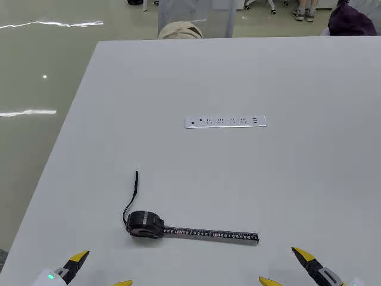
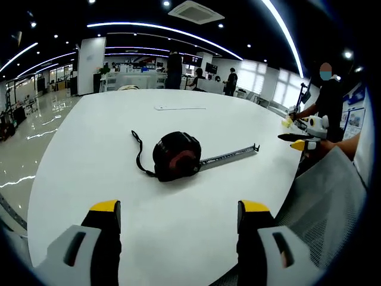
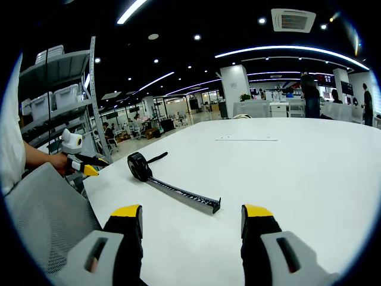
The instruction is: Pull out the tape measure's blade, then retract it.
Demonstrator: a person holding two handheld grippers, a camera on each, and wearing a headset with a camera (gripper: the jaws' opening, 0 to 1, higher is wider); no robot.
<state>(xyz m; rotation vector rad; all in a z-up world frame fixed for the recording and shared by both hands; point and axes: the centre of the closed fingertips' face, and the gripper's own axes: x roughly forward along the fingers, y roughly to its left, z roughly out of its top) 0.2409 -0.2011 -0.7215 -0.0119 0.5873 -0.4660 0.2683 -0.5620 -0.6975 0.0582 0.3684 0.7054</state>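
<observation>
Black round-cased tape measure (image 1: 144, 224) sits on the white table (image 1: 250, 179), near your edge, between the two tools and somewhat toward the left one. Its dark graduated steel blade (image 1: 211, 235) is out, lying flat on the table and running from the case toward your right. Nothing holds the hook end. A black wrist strap (image 1: 131, 193) trails from the case toward the white power strip (image 1: 225, 121), which lies well apart.

Step, as judged: the pull-out looks done and retraction is not yet begun. The next move calls for steadying the case with one tool and letting the blade run back in. Guide it so the hook does not whip.

Left tool (image 1: 101, 271): jaws spread, empty, low at the near edge, pointed at the case. Right tool (image 1: 284, 267): jaws likewise apart, empty, pointed at the blade's hook end, near it but not touching.
</observation>
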